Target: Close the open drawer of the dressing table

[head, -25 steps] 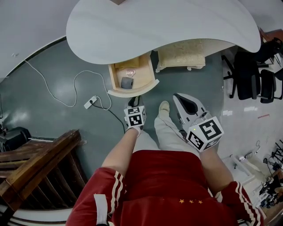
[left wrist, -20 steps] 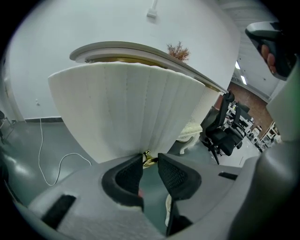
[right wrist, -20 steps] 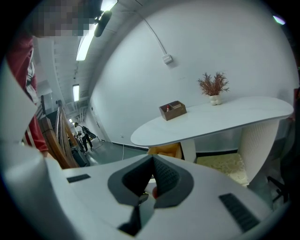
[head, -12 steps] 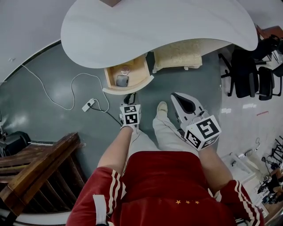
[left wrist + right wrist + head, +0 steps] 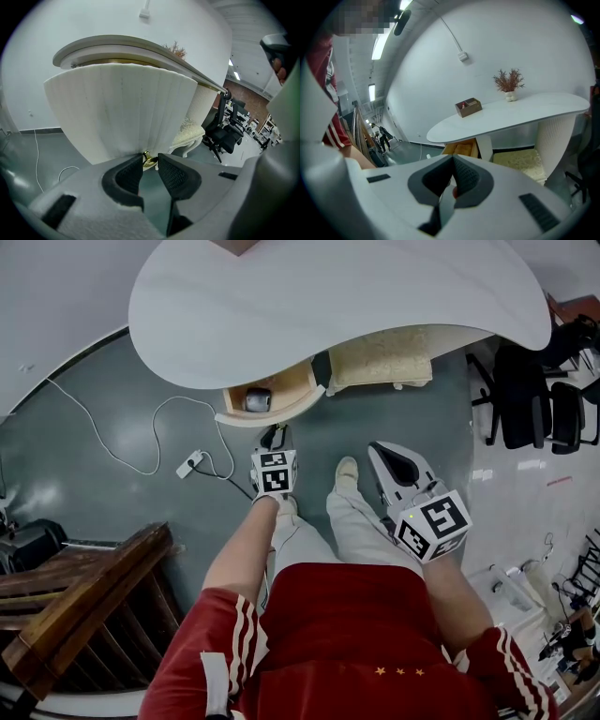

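**Brass knob in the left jaws, drawer partly under the top**

Brass shows between the tips of the left gripper point(image 5: 150, 157). The small knob point(image 5: 149, 161) sits right at the ends of the two dark pads. The jaws stand about half apart, and the knob fills the gap between them, so they look clamped on it and on nothing else.

Straight beyond the knob rises the pale ribbed front point(image 5: 122, 108) of the drawer point(image 5: 298, 390). The front is curved and bulges toward the person, with the knob low at its middle.

The head view shows the drawer only partly out from under the white top point(image 5: 328, 306). Its wooden inside is open to view, with a grey thing point(image 5: 258, 399) lying in it. The drawer's back end is hidden beneath the top.

The drawer lies dead ahead of the fingers. Its sliding axis runs from the knob straight back under the top, nearly in line with the way the jaws point. By my reading the coming move is a plain push along that line, kept square so the drawer does not jam sideways.

The right gripper point(image 5: 452, 159) has its jaws together and holds nothing. It hangs well apart from the drawer, out from the top's edge on the person's right, nearer the cream stool point(image 5: 384, 357) tucked under the top. The left hand is by far the nearer.
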The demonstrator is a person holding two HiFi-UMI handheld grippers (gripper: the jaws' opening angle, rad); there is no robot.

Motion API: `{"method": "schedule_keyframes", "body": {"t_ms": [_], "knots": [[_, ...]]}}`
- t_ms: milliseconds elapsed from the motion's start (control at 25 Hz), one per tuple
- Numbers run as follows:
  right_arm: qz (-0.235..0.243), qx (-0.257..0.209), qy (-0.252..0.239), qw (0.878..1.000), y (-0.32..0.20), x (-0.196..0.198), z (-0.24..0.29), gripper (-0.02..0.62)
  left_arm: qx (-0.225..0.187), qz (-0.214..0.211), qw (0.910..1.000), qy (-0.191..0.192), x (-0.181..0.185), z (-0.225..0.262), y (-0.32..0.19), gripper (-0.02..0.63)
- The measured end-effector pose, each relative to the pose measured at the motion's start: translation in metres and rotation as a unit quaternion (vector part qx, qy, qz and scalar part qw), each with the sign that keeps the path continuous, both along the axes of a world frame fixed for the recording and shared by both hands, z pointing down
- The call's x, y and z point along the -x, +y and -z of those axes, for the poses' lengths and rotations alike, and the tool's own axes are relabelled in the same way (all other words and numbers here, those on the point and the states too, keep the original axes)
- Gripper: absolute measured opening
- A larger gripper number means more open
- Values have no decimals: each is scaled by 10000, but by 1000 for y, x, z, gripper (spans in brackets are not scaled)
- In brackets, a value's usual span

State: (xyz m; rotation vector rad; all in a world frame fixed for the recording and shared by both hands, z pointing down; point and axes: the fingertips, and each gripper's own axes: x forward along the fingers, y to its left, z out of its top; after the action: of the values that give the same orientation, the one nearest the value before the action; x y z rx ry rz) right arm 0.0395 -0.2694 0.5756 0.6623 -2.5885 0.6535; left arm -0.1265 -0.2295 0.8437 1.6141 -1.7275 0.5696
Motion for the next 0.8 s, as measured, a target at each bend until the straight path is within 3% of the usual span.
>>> {"method": "schedule_keyframes", "body": {"t_ms": [520,800], "knots": [[-394,391,-345,9979,-28,9,-18,3,22,-101,9999,95,13,2,-15,103],[-281,798,-308,9959,-35,34,-53,3,210,-166,9996,120,14,2,-15,103]]}}
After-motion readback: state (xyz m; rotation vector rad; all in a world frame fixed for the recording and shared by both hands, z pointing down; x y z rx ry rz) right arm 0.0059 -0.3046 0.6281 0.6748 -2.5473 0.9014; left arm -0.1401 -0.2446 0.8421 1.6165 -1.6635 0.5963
